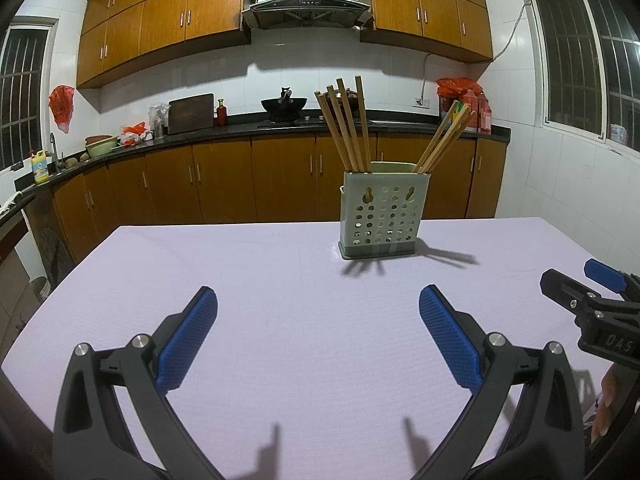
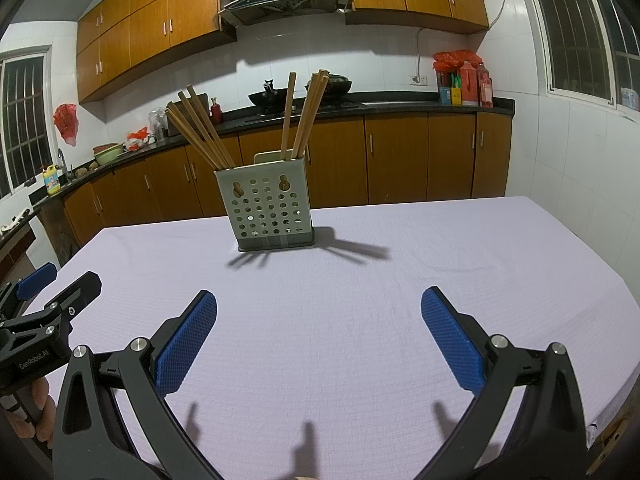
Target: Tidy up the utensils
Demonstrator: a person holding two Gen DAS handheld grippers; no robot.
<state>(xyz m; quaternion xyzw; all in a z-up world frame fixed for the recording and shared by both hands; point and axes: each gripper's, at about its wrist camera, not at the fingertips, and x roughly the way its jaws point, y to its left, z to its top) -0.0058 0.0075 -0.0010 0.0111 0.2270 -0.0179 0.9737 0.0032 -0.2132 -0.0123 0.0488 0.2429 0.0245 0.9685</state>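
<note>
A pale green perforated utensil holder [image 1: 380,216] stands upright on the far middle of the lilac tablecloth [image 1: 280,312]; it also shows in the right wrist view [image 2: 266,210]. Several wooden chopsticks [image 1: 346,124] lean in its left compartment and a few more chopsticks [image 1: 446,140] lean in its right one; they show too in the right wrist view [image 2: 200,132]. My left gripper [image 1: 318,300] is open and empty, low over the cloth, well short of the holder. My right gripper [image 2: 320,304] is open and empty, beside the left one.
The right gripper shows at the right edge of the left wrist view [image 1: 592,304]; the left gripper shows at the left edge of the right wrist view [image 2: 44,312]. The table's right edge [image 2: 616,376] is close. Kitchen counter with wok [image 1: 284,106] lies beyond.
</note>
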